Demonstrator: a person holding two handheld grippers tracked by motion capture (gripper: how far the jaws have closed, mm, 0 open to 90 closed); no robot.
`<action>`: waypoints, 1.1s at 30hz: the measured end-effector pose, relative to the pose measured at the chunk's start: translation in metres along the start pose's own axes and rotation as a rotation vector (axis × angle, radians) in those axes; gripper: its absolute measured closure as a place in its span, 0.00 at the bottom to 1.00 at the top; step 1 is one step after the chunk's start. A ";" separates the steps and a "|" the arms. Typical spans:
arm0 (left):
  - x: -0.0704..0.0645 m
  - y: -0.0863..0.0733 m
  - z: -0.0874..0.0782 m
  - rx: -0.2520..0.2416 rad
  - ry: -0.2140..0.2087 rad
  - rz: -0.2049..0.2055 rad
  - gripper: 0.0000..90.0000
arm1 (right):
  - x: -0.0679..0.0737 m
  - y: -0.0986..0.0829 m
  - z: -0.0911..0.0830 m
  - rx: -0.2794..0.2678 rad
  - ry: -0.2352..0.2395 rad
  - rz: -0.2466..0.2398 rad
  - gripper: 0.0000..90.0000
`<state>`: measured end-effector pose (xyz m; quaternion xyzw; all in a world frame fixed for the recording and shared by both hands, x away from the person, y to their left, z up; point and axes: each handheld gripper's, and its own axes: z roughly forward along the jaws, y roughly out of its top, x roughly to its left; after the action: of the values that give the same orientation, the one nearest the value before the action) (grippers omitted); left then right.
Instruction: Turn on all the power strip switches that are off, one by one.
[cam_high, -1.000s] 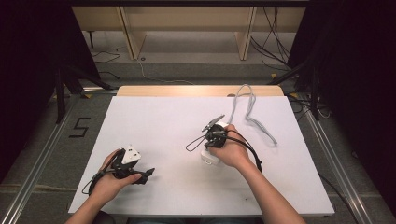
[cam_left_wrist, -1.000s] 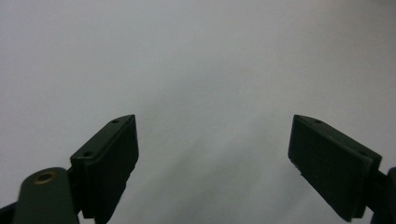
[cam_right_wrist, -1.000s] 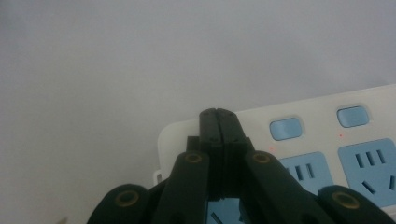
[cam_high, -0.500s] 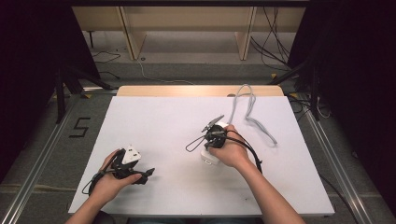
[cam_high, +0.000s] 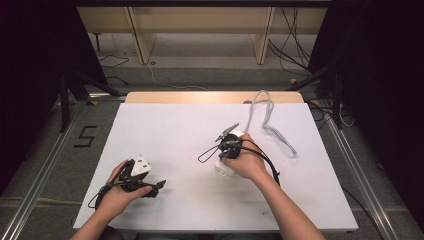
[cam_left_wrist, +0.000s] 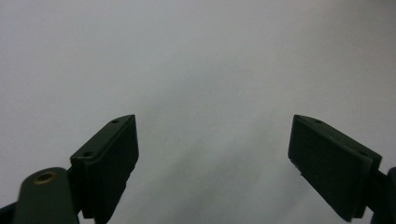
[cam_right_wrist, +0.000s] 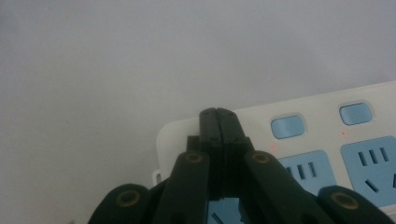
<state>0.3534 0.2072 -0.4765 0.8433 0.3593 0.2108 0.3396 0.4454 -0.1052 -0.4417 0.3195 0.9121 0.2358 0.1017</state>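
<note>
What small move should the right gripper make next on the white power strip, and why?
Probably press down on a blue switch: the right gripper has its jaws closed together, tip over the power strip near its end, while the left gripper waits open over the table.

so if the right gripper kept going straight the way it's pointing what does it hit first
Probably the white power strip: the shut right gripper points at its end, just above or touching it; depth is unclear.

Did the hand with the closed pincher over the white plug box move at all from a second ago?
No. The right gripper sits at the same spot over the power strip, just as far from the grey cable as before.
</note>
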 end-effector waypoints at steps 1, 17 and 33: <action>0.000 0.000 0.000 0.002 0.000 0.000 0.18 | 0.000 0.000 0.000 0.004 0.002 -0.001 1.00; -0.001 0.000 0.000 0.002 -0.003 0.001 0.18 | -0.002 0.000 0.000 0.000 0.013 0.016 1.00; -0.001 0.000 0.000 0.003 -0.003 0.002 0.18 | -0.001 0.001 0.001 0.010 0.007 0.018 1.00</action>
<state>0.3528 0.2062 -0.4763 0.8444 0.3583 0.2094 0.3388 0.4470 -0.1047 -0.4416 0.3275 0.9107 0.2332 0.0948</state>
